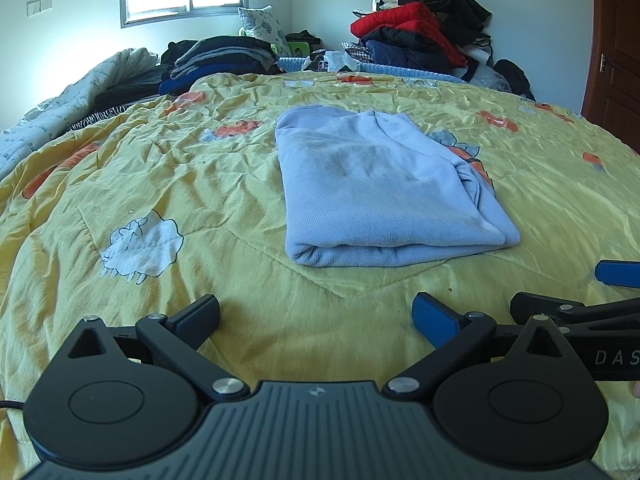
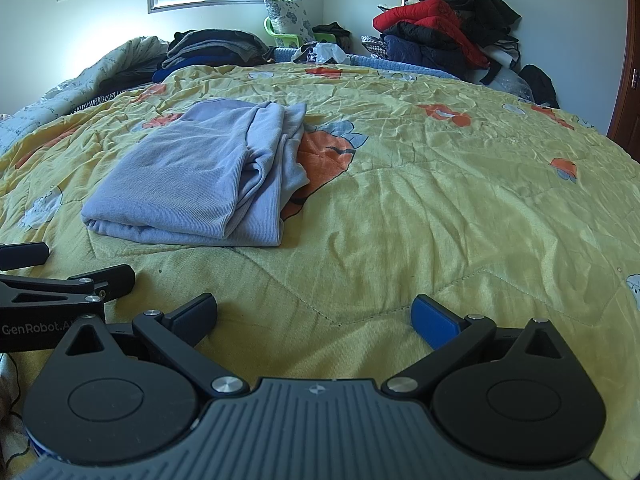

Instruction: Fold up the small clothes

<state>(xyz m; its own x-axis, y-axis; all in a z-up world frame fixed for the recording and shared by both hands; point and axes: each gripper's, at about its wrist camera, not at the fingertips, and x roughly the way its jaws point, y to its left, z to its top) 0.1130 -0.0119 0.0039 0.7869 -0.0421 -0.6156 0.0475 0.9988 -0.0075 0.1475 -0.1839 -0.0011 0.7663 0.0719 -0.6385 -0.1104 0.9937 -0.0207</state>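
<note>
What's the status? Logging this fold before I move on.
Left gripper open, empty. Right gripper open, empty. Light blue garment folded on the yellow quilt, ahead of both, untouched. Nothing in the way.

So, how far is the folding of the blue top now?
The blue top already lies folded in a compact rectangle on the yellow quilt. Nothing is in hand: the left gripper and the right gripper are both open and off it. Only tidying its uneven right edge seems left.
</note>
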